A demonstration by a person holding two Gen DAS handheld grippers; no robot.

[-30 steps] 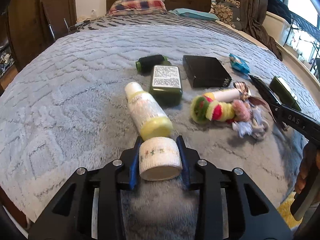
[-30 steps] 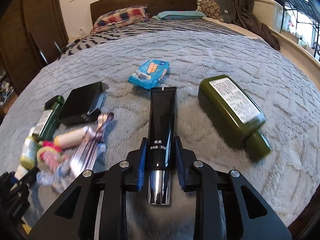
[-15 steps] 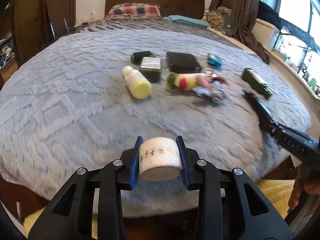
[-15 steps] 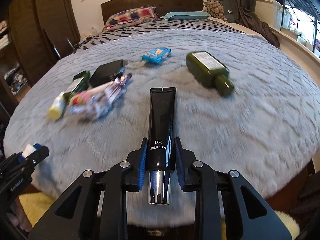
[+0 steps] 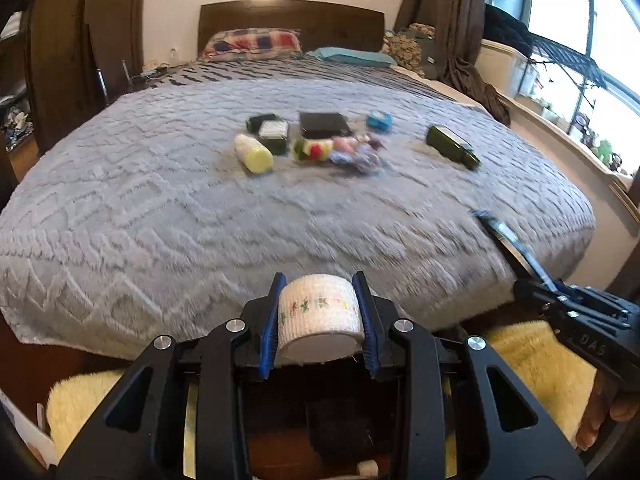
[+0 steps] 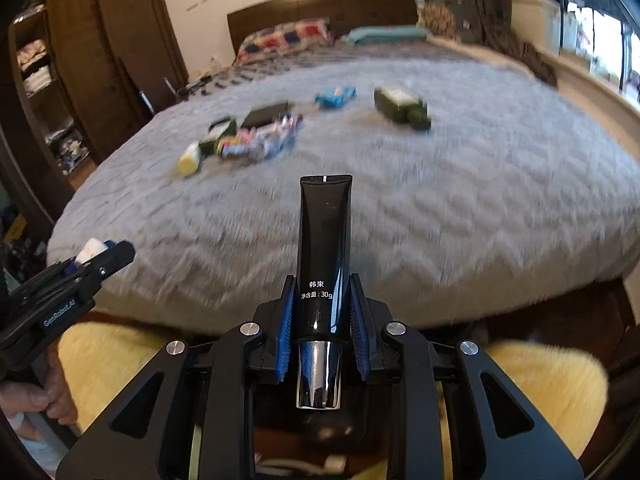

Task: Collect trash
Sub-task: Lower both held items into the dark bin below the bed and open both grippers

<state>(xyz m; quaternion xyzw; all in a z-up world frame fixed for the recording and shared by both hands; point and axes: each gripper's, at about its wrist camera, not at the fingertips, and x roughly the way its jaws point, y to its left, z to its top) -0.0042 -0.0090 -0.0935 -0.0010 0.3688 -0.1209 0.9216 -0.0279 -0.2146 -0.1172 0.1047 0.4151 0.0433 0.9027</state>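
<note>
grey bed holds bottles, black box, wrappers.

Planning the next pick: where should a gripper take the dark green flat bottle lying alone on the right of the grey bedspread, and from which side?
Grip the dark green flat bottle across its broad body from above, fingers on the two long narrow sides. It lies flat, label up, cap toward the bed's foot, with bare grey bedspread around it.

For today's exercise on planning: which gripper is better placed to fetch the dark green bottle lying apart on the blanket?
Neither yet: both are full. Right gripper holds the black tube; left gripper holds the tape roll. The bottle lies rightward, favouring the right.
</note>
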